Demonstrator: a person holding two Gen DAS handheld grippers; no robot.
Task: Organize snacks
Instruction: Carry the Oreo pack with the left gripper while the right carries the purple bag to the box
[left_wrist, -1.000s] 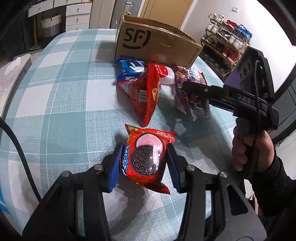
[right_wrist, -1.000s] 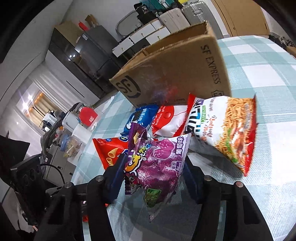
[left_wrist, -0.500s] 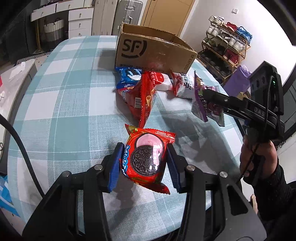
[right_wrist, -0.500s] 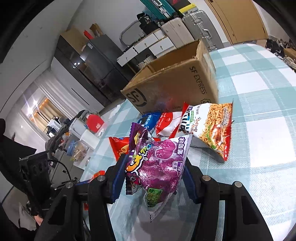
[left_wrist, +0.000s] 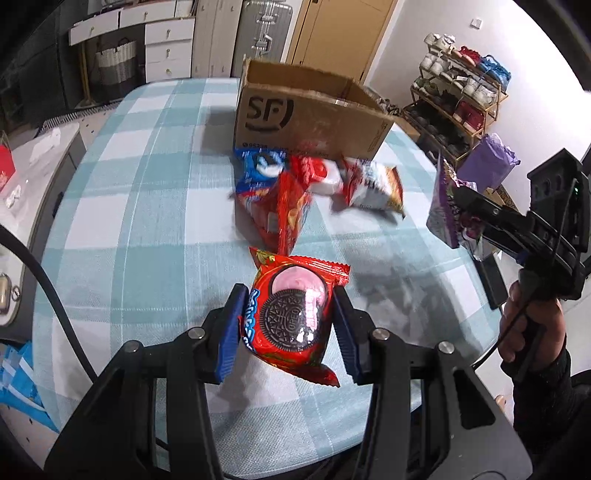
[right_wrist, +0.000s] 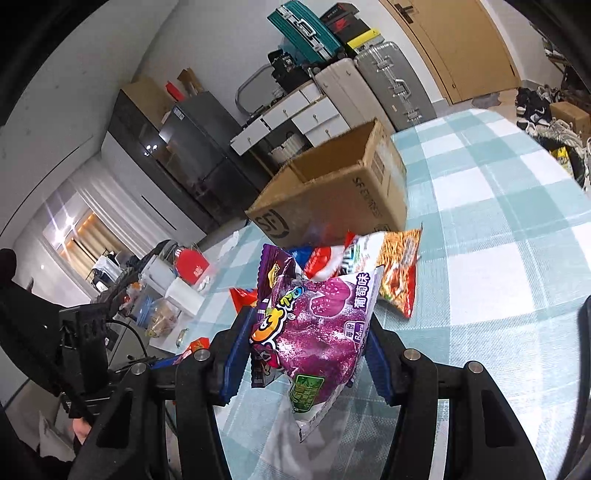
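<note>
In the left wrist view, the left hand-held gripper (left_wrist: 290, 325) fills the lower middle of the frame, its blue pads closed partway against the two sides of a red Oreo packet (left_wrist: 295, 314), which it holds clear above the checked table (left_wrist: 147, 229). Above it, in the centre of the frame, a loose heap of snacks lies on the table: a blue packet (left_wrist: 256, 171), a red chip bag (left_wrist: 284, 214) standing on edge, a red-and-white packet (left_wrist: 317, 177) and a noodle-snack bag (left_wrist: 373, 182). Just behind the heap, toward the top of the frame, stands an open cardboard box (left_wrist: 306, 118) marked SF. At the right edge a person's hand (left_wrist: 524, 325) grips the right hand-held gripper (left_wrist: 456, 210), which carries a purple snack bag (left_wrist: 445, 206) in the air, to the right of the heap. A shoe rack (left_wrist: 461, 88) stands in the upper right. In the right wrist view, the right hand-held gripper (right_wrist: 306, 350) sits at lower centre, its pads pressed on either side of the purple snack bag (right_wrist: 317, 332), jaws moderately parted around it, the bag raised off the table (right_wrist: 498, 258). Behind the bag, the noodle-snack bag (right_wrist: 399, 269), red-and-white packet (right_wrist: 323, 260) and a corner of the red chip bag (right_wrist: 242, 297) lie in mid-frame, with the cardboard box (right_wrist: 340, 199) beyond them, its top open. The left hand-held gripper's black body shows at the lower left, its fingers out of sight there.
</note>
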